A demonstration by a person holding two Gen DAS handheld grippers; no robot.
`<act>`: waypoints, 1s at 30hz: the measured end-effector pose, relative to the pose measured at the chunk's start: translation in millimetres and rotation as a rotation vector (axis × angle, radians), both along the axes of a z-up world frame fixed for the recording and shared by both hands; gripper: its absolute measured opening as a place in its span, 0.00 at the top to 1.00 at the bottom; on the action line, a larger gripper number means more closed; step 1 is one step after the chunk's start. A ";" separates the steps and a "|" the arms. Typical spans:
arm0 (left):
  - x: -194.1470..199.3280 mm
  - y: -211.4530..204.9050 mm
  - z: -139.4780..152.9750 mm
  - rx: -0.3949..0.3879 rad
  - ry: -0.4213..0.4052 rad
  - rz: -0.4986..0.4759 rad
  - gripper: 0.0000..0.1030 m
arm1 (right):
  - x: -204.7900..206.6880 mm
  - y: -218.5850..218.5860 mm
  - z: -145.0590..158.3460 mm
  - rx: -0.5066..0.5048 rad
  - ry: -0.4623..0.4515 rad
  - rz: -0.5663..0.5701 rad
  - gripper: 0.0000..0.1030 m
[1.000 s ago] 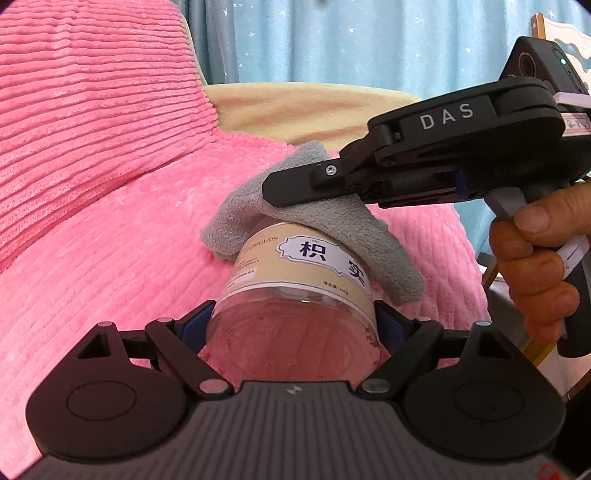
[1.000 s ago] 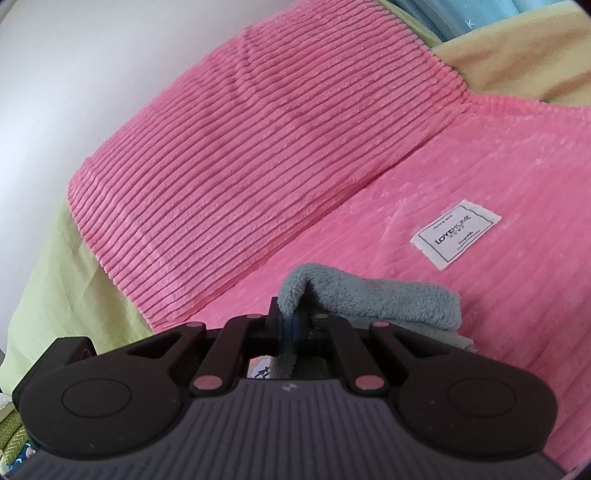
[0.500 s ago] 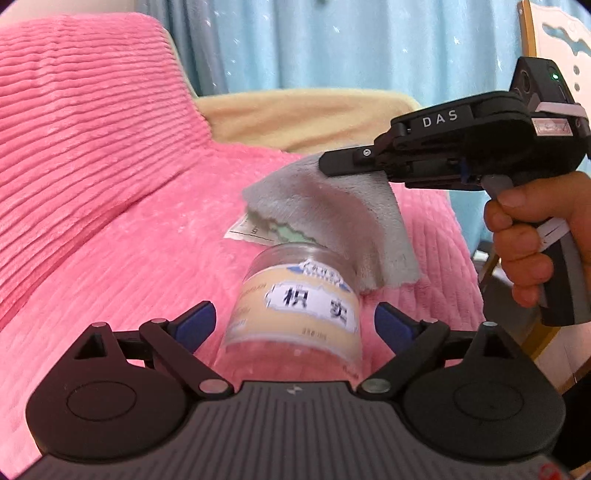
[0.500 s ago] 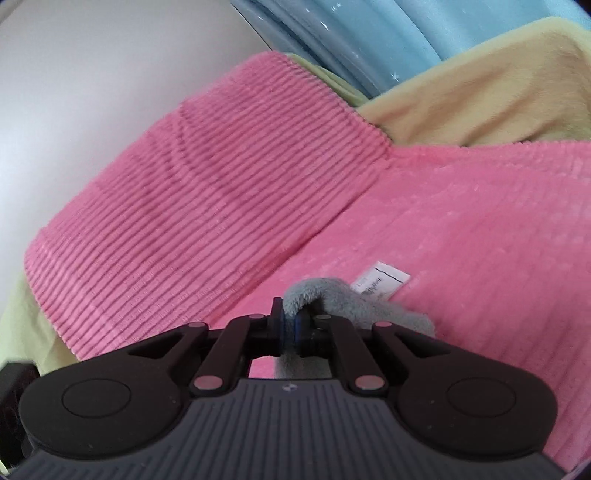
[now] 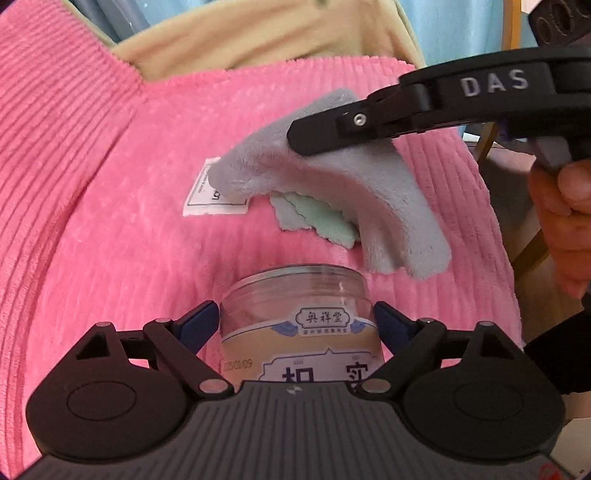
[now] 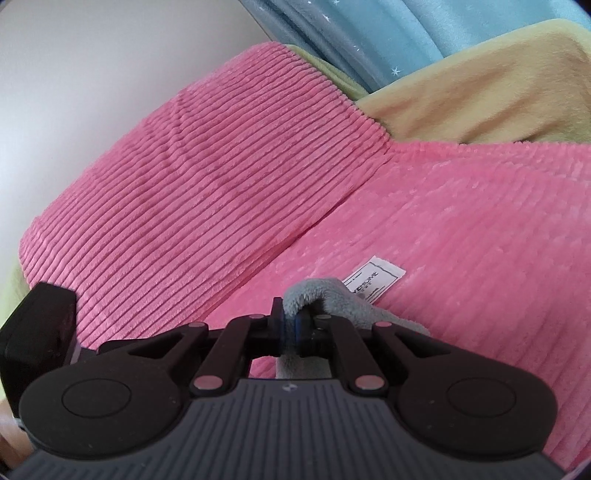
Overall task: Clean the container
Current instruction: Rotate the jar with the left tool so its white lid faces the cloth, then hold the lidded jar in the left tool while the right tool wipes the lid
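A clear plastic jar with a tan label in Chinese characters stands between the blue pads of my left gripper, which is shut on it. My right gripper comes in from the right above and beyond the jar, shut on a grey fluffy cloth that hangs down clear of the jar's top. In the right wrist view the right gripper pinches a fold of the same cloth; the jar is hidden there.
A pink corduroy sofa cover lies under everything, with a white sewn tag left of the cloth. A pink back cushion, beige blanket and blue curtain lie behind. A wooden chair frame stands at right.
The cloth has been lifted off the jar and moved away behind it. The jar has turned from tilted forward to upright in the left gripper, now closer to the camera.
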State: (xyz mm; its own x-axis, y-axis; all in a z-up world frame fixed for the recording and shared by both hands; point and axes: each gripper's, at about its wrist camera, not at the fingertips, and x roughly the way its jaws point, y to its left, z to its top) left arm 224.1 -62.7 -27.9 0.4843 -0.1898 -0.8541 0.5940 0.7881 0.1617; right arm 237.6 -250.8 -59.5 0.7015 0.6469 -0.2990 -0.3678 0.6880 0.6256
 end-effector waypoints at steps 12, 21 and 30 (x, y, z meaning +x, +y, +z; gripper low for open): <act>-72.6 38.1 -4.5 -0.297 -0.415 0.165 0.15 | -3.0 8.3 1.4 0.004 -0.014 0.017 0.96; -70.4 30.2 -20.1 -0.287 -0.465 0.172 0.16 | -9.0 13.0 9.5 0.015 -0.042 0.043 0.96; -90.1 28.1 -10.7 -0.130 -0.419 0.176 0.17 | -24.8 29.9 28.9 0.052 -0.094 0.265 0.96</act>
State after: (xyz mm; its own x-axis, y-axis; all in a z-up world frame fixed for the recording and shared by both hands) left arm 134.0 -34.6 -38.5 0.8164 -0.1661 -0.5531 0.3540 0.9006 0.2521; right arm 212.8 -220.9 -30.6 0.5287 0.8243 -0.2026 -0.5885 0.5280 0.6123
